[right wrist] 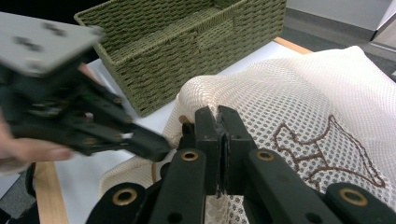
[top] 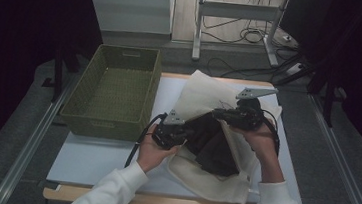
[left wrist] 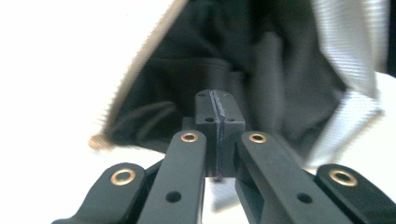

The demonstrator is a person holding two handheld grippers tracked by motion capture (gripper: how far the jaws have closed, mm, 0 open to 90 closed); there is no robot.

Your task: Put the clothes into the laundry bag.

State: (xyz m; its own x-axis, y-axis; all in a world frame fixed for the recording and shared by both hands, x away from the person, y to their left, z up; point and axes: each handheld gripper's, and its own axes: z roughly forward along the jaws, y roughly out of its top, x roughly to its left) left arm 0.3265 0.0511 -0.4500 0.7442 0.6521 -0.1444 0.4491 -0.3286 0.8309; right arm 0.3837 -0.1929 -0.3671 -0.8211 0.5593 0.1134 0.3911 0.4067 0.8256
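Two grippers work a cream mesh bag (top: pixel 201 179) on the table. The right gripper (right wrist: pixel 219 116) pinches its rim. The left gripper (left wrist: pixel 218 105), jaws together, points into dark clothes (top: pixel 215 145) right ahead.

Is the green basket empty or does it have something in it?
Empty: the high view shows the bare woven floor of the green basket; the dark garment sits in the mesh bag.

left gripper (top: pixel 178 131) low at centre, jaws pressed together, right gripper (top: pixel 225 114) raised beside it, jaws clamped
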